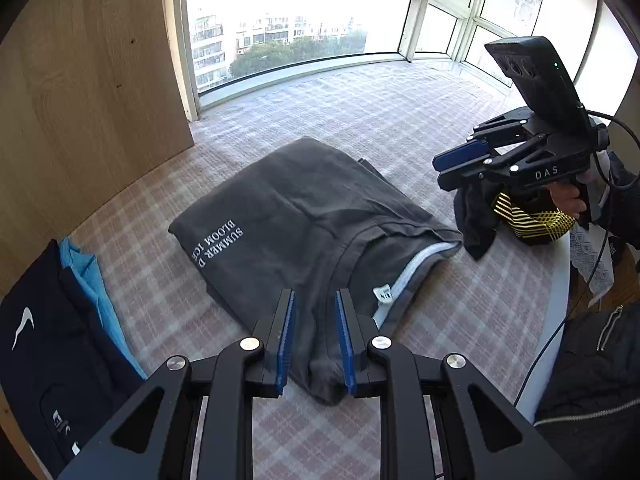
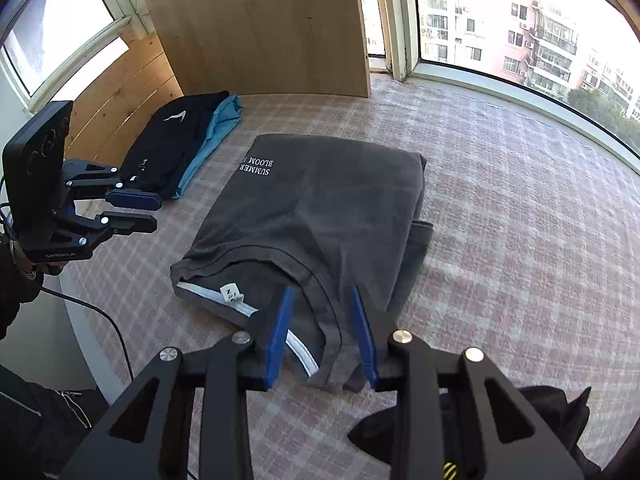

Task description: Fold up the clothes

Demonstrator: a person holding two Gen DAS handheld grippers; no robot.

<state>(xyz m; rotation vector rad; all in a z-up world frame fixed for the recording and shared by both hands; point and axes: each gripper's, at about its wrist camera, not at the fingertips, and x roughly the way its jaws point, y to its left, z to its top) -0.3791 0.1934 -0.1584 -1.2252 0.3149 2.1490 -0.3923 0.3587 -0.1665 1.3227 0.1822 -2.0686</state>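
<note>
Folded grey shirt [image 1: 304, 216] lying mid-table [image 1: 400, 112], soft, light and limp, best pinched at its near folded edge; left gripper [image 1: 316, 344] and right gripper [image 2: 322, 336] both part-open, holding nothing.

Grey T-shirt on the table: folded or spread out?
Folded: the grey T-shirt lies as a compact layered rectangle, its collar along the near edge.

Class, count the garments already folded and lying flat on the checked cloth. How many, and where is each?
3: grey T-shirt in the middle; dark navy garment by the wooden panel; light blue garment beneath it. More may be hidden under that stack.
</note>
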